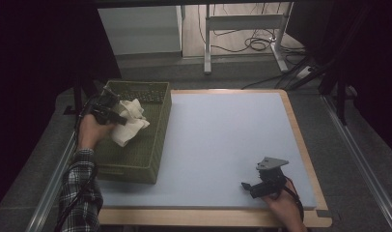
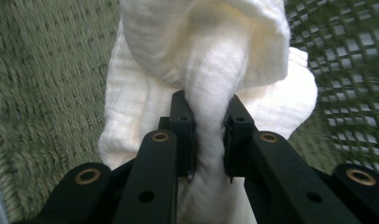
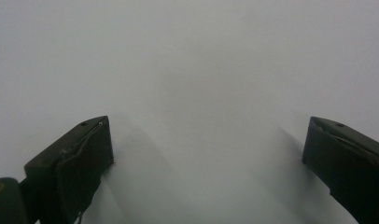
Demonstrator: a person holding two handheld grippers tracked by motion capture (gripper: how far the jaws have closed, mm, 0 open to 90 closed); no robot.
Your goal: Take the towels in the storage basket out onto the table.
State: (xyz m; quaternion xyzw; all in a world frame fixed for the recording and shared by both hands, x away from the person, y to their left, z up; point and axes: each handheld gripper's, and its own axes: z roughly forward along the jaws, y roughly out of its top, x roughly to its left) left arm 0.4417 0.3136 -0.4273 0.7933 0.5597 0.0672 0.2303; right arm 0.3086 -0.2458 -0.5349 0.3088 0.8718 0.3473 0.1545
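My left gripper (image 2: 208, 123) is clenched on a fold of the white cloth (image 2: 211, 56) above the green basket (image 1: 136, 159); my right gripper (image 3: 206, 154) stands released over the table (image 1: 223, 140).

I see the basket (image 1: 136, 159) at the table's (image 1: 223, 140) left edge, left of frame centre. Over it my left gripper (image 1: 120, 117) pinches the cloth (image 1: 131, 123). My right gripper (image 1: 247, 186) sits at lower right, well apart, on the mat.

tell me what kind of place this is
Probably a lab or recording workspace: a table with a pale mat, cables on the floor, dark curtains at the sides, and handheld grippers.
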